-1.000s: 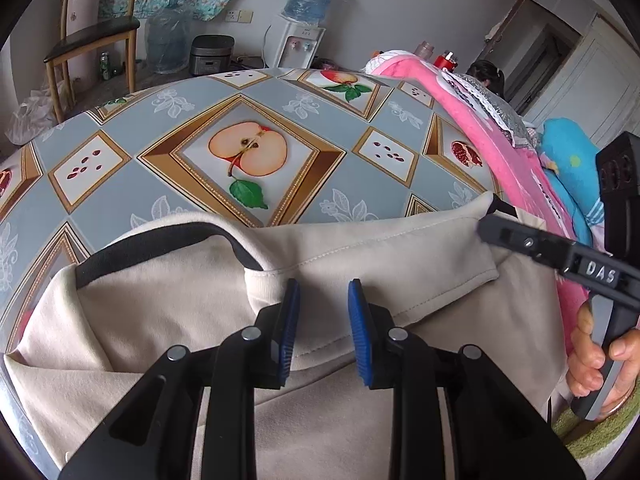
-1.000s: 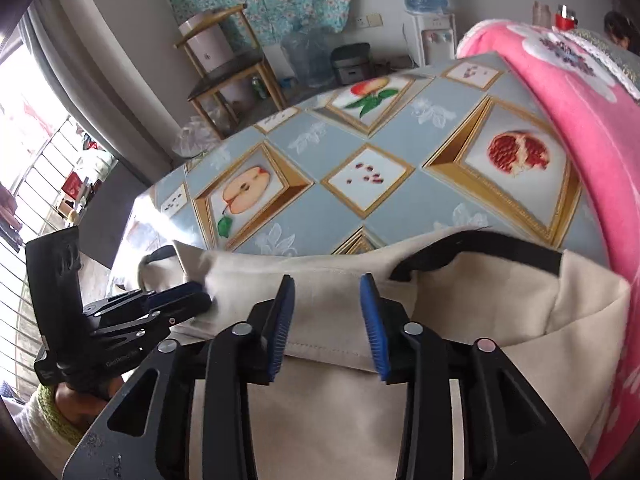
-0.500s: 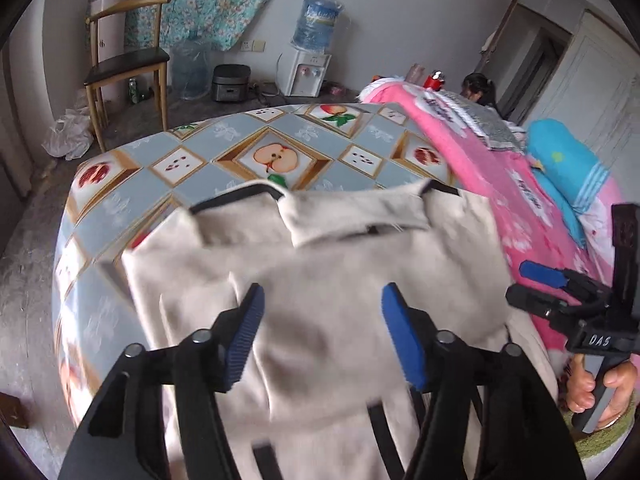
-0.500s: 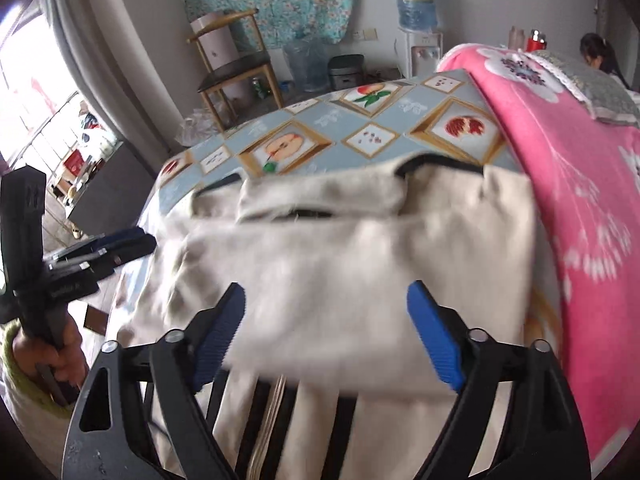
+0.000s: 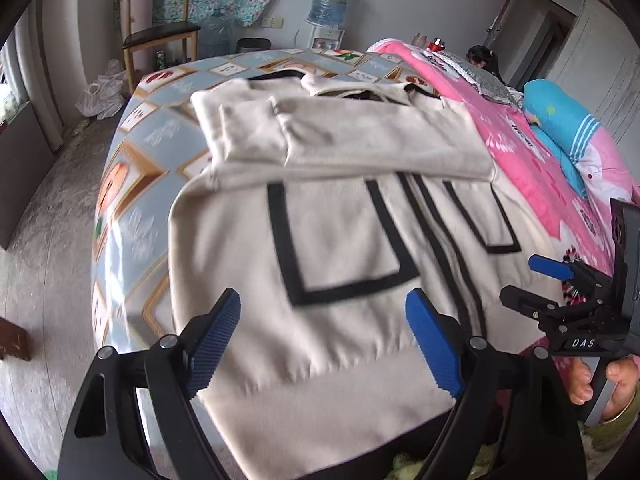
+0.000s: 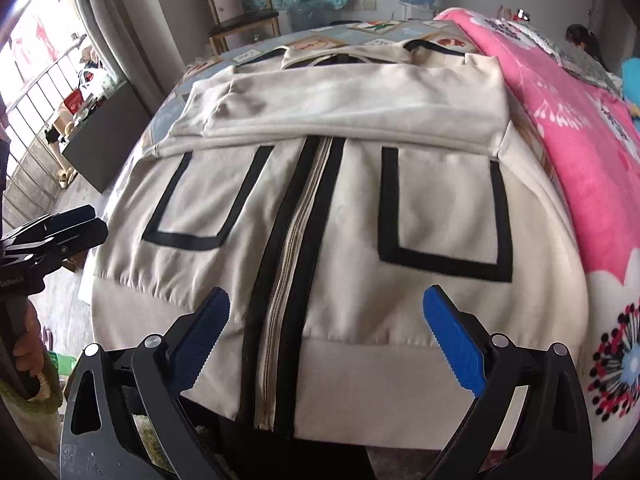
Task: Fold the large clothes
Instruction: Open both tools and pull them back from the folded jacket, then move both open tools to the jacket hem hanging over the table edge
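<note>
A cream jacket with black pocket trim and a centre zip lies front-up on the patterned tablecloth. Its sleeves are folded across the chest below the collar. My left gripper hovers over the hem on the jacket's left half, jaws opening, nothing between them. My right gripper hovers over the hem of the jacket near the zip, jaws also opening and empty. Each gripper shows in the other's view, the right gripper and the left gripper, both held off the cloth by a hand.
A pink flowered blanket lies along the jacket's right side, with a blue pillow on it. Behind the table stand a wooden chair and a water dispenser. A person sits far back.
Both grippers have drawn back from the collar end to the hem and spread their jaws wide. The folded sleeves stay lying across the chest.
</note>
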Available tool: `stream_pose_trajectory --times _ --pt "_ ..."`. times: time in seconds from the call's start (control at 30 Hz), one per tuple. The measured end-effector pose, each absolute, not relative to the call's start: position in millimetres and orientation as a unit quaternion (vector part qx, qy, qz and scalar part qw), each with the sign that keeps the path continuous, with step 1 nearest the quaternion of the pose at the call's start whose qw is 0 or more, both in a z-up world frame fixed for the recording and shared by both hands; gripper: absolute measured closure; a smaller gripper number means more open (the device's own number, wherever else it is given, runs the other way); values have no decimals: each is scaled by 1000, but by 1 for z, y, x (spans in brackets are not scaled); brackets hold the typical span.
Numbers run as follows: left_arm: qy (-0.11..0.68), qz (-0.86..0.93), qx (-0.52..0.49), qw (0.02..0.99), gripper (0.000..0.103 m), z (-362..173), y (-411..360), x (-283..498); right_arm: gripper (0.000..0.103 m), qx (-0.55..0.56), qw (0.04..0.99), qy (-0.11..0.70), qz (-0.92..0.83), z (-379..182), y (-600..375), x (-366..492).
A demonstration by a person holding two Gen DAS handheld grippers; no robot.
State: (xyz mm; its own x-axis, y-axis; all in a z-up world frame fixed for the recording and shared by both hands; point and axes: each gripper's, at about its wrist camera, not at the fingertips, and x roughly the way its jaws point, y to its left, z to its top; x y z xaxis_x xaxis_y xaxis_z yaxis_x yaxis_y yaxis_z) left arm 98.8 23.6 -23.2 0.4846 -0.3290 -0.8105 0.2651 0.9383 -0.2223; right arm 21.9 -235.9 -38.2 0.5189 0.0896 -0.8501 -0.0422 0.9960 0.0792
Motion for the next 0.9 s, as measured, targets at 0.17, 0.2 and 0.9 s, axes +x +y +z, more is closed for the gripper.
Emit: stream_pose_trajectory --times 0.17,0.2,0.9 --pt "481 -151 -71 861 20 -40 47 63 9 3 870 492 33 -47 -230 5" --pt "482 -147 -76 860 20 -43 52 57 9 0 870 492 32 -48 -229 3" --pt "487 -104 -51 865 31 -76 69 6 9 18 869 493 30 -66 -236 -7"
